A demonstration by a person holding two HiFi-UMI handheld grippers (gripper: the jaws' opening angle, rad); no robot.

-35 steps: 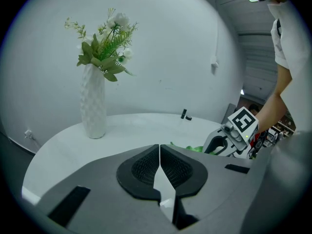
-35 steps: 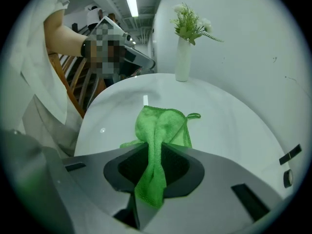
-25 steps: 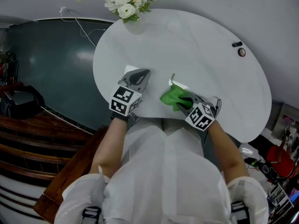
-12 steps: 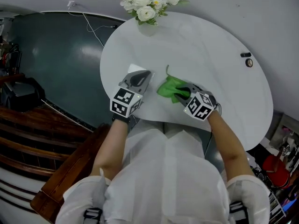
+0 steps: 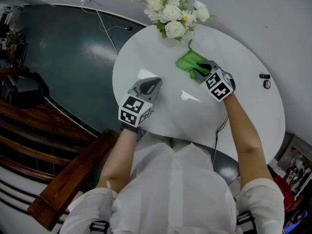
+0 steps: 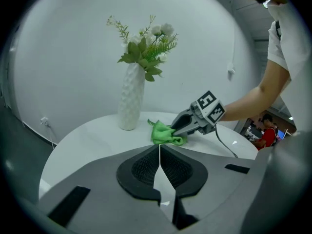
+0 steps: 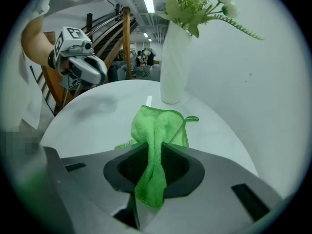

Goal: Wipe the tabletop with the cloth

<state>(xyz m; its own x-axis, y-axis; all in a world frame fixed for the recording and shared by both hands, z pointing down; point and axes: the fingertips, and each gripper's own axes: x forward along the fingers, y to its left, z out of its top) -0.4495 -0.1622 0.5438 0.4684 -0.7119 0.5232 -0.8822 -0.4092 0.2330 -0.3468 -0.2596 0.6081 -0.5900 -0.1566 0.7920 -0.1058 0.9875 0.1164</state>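
Head view: my right claw [image 5: 200, 70] is clamped on the green cloth [image 5: 186, 60]. The cloth lies on the tabletop [image 5: 234, 116] just ahead of its tips, and the vase [image 5: 167, 41] with flowers [image 5: 171, 13] stands near, ahead-left. My left claw [image 5: 151, 84] sits low over the table, well apart to the right claw's left; contact unclear.

Left gripper view: 2 jaws together, nothing between them. The cloth and right claw are ahead, slightly right.

Right gripper view: jaws pinch 1 bunched fold, and the rest fans flat in front, vase beyond.

Wiping looks under way at the far side. To do it well, I'd press the cloth flat, hold the pinch firm, overlap strokes, and turn short of the vase. It's tall and narrow and probably tips easily.
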